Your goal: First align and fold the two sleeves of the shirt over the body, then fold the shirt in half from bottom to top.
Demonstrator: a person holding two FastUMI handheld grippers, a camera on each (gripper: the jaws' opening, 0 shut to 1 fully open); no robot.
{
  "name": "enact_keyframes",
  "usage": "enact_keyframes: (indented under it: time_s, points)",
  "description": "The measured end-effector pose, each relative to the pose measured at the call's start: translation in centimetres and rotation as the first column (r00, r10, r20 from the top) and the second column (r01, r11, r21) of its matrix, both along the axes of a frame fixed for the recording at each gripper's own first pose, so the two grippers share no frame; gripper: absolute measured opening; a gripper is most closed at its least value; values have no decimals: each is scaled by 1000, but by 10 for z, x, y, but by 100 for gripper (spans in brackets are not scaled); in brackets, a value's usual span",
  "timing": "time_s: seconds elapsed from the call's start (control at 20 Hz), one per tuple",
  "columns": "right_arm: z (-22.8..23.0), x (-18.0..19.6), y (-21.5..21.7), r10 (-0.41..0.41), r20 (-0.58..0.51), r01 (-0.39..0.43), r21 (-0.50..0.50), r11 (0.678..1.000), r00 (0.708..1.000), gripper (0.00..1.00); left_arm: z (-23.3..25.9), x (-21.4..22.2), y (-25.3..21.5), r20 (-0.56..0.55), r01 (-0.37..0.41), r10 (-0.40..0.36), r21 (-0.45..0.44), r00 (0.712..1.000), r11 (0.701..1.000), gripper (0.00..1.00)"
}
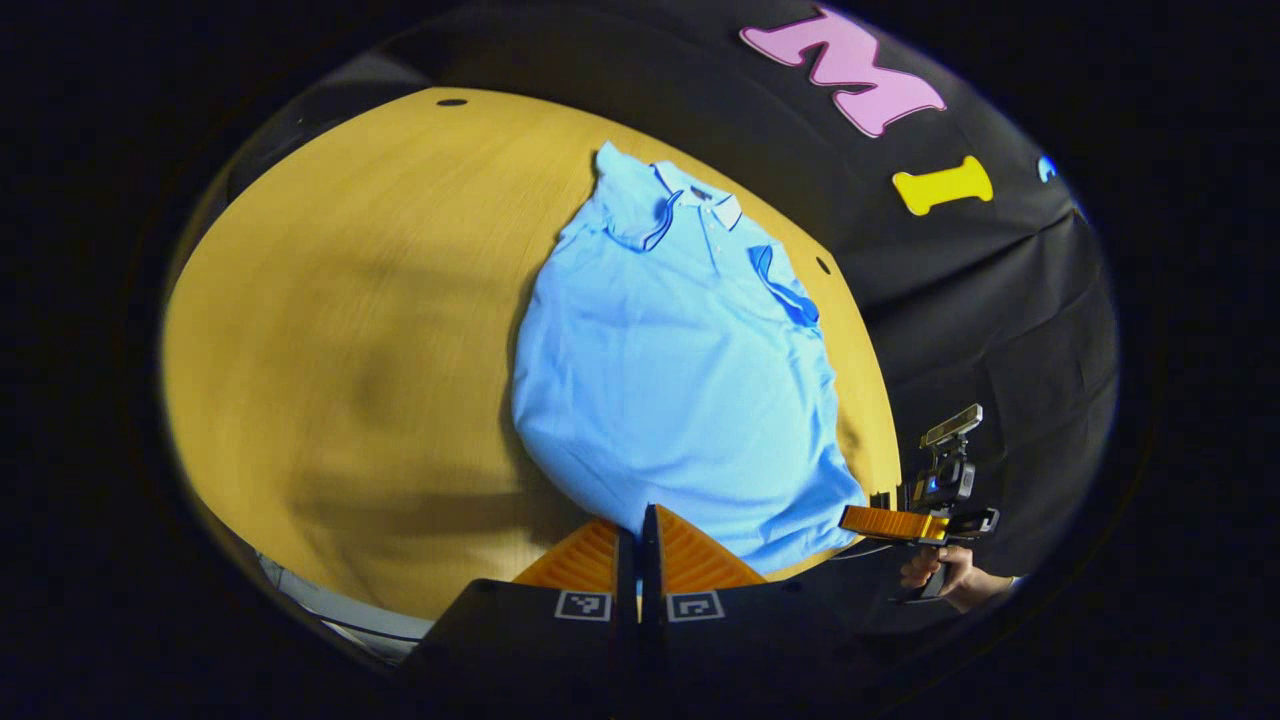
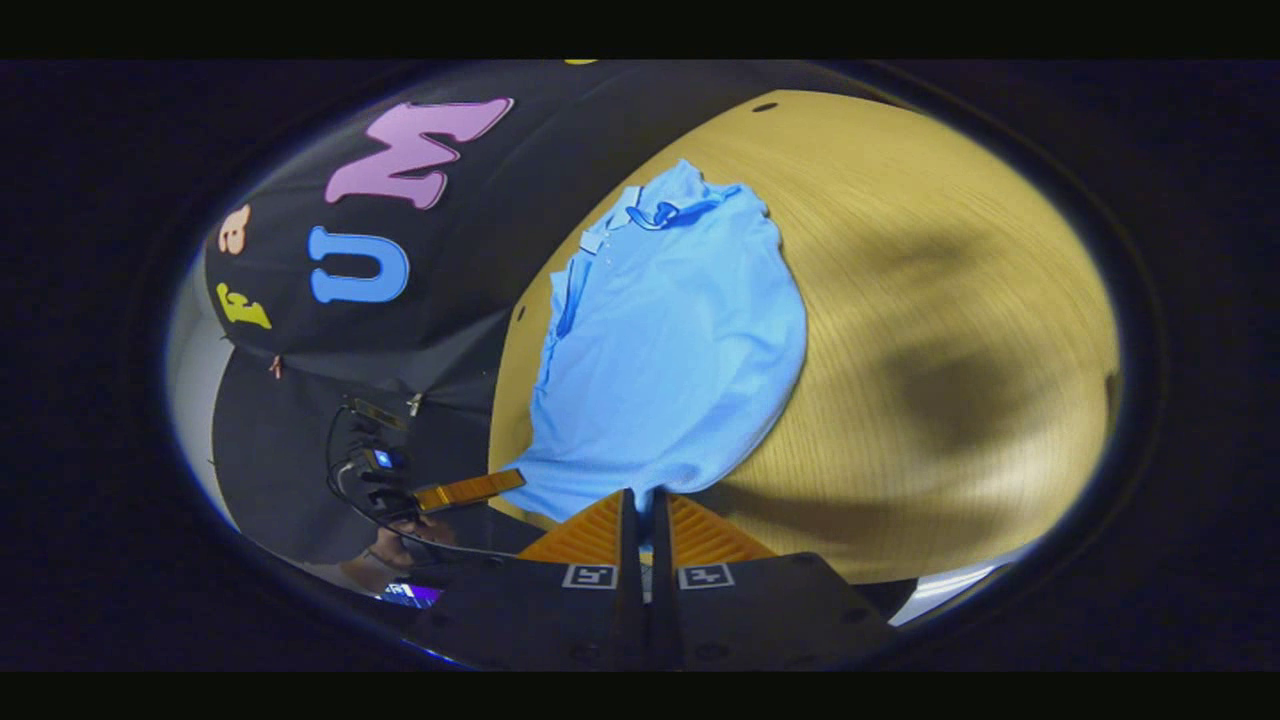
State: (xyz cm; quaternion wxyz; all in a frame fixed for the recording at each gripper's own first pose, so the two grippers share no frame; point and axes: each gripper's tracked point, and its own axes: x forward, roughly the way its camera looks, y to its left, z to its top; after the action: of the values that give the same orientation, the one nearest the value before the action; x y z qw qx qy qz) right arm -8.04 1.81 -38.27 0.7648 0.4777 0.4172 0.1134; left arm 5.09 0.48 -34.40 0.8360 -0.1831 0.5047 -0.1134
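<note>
Looking along the left gripper (image 1: 640, 545), its fingers are seen pressed together with nothing between them, tips sitting right at the near hem of the shirt (image 1: 680, 370). Same story on the right gripper (image 2: 645, 530): fingers closed up tight, tips at the bottom edge of the shirt, and whether a bit of hem is actually caught there can't be told, though it doesn't look like it.

The shirt is laid flat on the table (image 1: 350, 330) just ahead of both sets of fingertips, collar at the far end, hem nearest. Both short sleeves are already folded in over the body, so the outline is narrowed to a rough rectangle, probably so the bottom-to-top fold comes out tidy. Both grippers being parked at the hem corners makes sense if that last fold is what's up next.

Material-wise: the shirt is a light blue polo, soft knit by the look of it, with darker trim on the sleeve cuffs and a buttoned placket. A few shallow wrinkles are seen, and the hem is curved and slightly rumpled. The table is a smooth yellowish wood-grain top with rounded edges. A hand (image 1: 945, 575) is seen holding the other gripper off to the right of the left fingers.
</note>
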Motion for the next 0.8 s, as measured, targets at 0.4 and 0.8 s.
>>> enact_keyframes:
  time_s: [0.4, 0.8]
  points:
    - [66, 62, -23, 26, 193, -9, -85, 996, 981, 7, 59, 57, -8, 176, 87, -97, 61, 980, 994, 6]
    - [117, 164, -60, 43, 352, 26, -190, 981, 935, 7, 122, 160, -18, 336, 127, -168, 140, 927, 982, 6]
